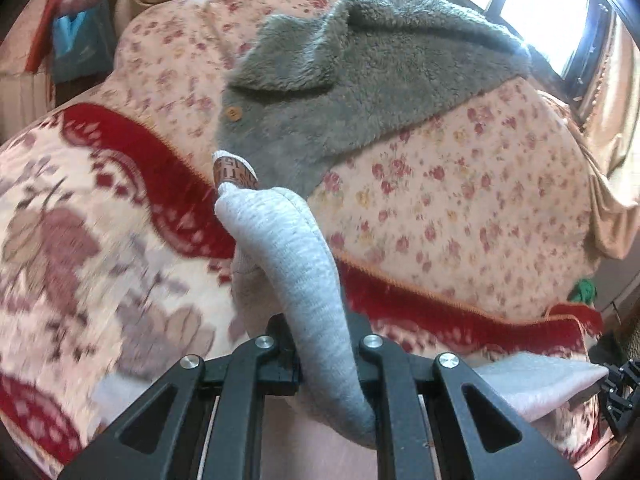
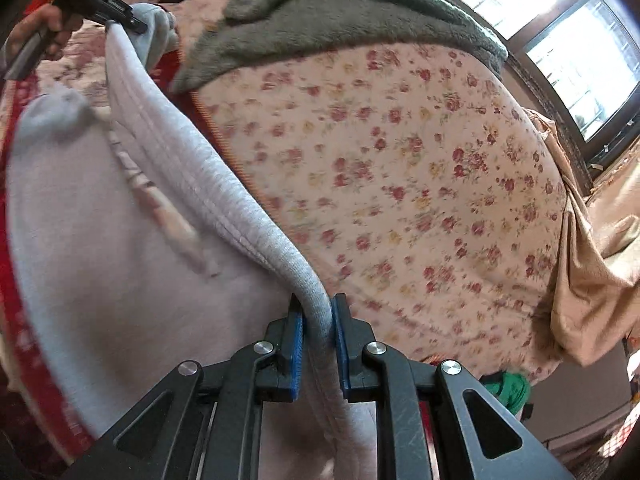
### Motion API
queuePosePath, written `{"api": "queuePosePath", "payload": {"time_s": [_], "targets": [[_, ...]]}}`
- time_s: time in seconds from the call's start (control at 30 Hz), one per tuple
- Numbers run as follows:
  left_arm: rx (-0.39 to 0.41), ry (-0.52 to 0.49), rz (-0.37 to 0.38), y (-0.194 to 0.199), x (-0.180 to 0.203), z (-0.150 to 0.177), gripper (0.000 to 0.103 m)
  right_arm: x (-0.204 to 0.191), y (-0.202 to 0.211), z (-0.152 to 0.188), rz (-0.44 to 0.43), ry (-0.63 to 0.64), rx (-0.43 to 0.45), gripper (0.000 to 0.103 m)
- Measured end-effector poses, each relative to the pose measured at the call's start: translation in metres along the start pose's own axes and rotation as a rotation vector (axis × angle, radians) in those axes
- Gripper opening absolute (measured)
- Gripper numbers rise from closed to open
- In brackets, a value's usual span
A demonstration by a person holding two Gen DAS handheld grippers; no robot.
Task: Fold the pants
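pants: light grey sweatpants (image 2: 100,248), lifted off the bed and stretched between the two grippers; the ribbed edge (image 2: 224,200) runs taut from one gripper to the other, the rest of the cloth hangs below it and drapes toward the lower left of the right wrist view
pants, left wrist view: a thick grey fold (image 1: 296,256) rises out of the fingers and curls over at the top; a small printed label (image 1: 234,172) sticks up just behind the curl
left gripper (image 1: 326,344): fingers clamped on the grey fold, cloth filling the gap between them; seen from the right wrist view at upper left (image 2: 116,14), a hand (image 2: 40,28) around its handle
right gripper (image 2: 318,316): fingers closed on the ribbed edge, blue pads (image 2: 298,344) pressing it from both sides; also visible at the far right edge of the left wrist view (image 1: 622,396), with a pale corner of the pants (image 1: 536,384) beside it
bed: covered by a pink floral sheet (image 2: 400,184); a blanket with a red patterned border (image 1: 132,148) lies over the near part, beneath the pants
fleece garment: dark grey, fuzzy (image 1: 360,76), lying on the floral sheet beyond the pants, apart from them; one round wooden button (image 1: 233,114) on it
curtain: tan cloth (image 2: 588,280) hanging at the right of the bed
window: bright, upper right (image 2: 560,32)
green item: small, at the bed's lower right edge (image 2: 506,394), too blurred to identify
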State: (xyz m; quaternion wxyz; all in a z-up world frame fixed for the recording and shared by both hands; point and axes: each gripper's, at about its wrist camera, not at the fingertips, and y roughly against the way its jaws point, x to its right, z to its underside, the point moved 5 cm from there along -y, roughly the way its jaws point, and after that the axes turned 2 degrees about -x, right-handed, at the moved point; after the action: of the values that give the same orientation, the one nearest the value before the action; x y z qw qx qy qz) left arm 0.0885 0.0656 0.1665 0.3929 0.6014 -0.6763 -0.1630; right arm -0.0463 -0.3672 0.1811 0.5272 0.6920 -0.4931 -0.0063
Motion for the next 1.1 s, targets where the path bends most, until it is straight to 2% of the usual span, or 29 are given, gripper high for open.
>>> {"api": "queuePosePath", "payload": {"time_s": [0.07, 0.17, 0.3, 0.4, 0.5, 0.53, 0.57, 0.63, 0.67, 0.7, 0.73, 0.8, 0.9, 1.1], "targets": [[-0.002, 0.009, -0.007, 0.012, -0.014, 0.025, 0.012, -0.025, 0.006, 0.015, -0.021, 0.013, -0.016, 0.014], [-0.006, 0.049, -0.009, 0.032, -0.038, 0.072, 0.012, -0.073, 0.009, 0.047, -0.107, 0.005, -0.055, 0.013], [-0.064, 0.099, -0.032, 0.028, -0.064, 0.126, 0.012, -0.115, -0.007, 0.084, -0.180, -0.048, -0.115, 0.014], [-0.097, 0.170, -0.010, 0.021, -0.080, 0.155, 0.012, -0.130, -0.016, 0.097, -0.198, -0.080, -0.138, 0.014], [-0.068, 0.224, 0.011, 0.023, -0.090, 0.165, 0.020, -0.139, -0.021, 0.104, -0.172, -0.076, -0.143, 0.016], [-0.062, 0.234, 0.008, 0.024, -0.092, 0.167, 0.030, -0.141, -0.020, 0.106, -0.155, -0.072, -0.132, 0.017], [-0.057, 0.242, -0.005, 0.025, -0.095, 0.167, 0.044, -0.142, -0.019, 0.107, -0.149, -0.070, -0.128, 0.018], [-0.030, 0.252, -0.017, 0.031, -0.100, 0.165, 0.055, -0.141, -0.015, 0.112, -0.150, -0.080, -0.129, 0.027], [-0.018, 0.259, -0.009, 0.034, -0.102, 0.163, 0.056, -0.140, -0.014, 0.116, -0.158, -0.097, -0.138, 0.045], [-0.011, 0.271, -0.007, 0.036, -0.106, 0.161, 0.057, -0.138, -0.013, 0.120, -0.168, -0.118, -0.144, 0.069], [-0.009, 0.277, -0.011, 0.037, -0.108, 0.158, 0.061, -0.136, -0.013, 0.122, -0.172, -0.137, -0.141, 0.077], [-0.016, 0.299, -0.019, 0.036, -0.115, 0.155, 0.063, -0.130, -0.005, 0.127, -0.190, -0.184, -0.123, 0.079], [-0.026, 0.305, -0.051, 0.030, -0.118, 0.153, 0.063, -0.115, 0.005, 0.136, -0.224, -0.308, -0.107, 0.079], [-0.031, 0.290, -0.076, 0.027, -0.117, 0.155, 0.063, -0.070, 0.000, 0.183, -0.471, -0.857, -0.098, 0.079]]}}
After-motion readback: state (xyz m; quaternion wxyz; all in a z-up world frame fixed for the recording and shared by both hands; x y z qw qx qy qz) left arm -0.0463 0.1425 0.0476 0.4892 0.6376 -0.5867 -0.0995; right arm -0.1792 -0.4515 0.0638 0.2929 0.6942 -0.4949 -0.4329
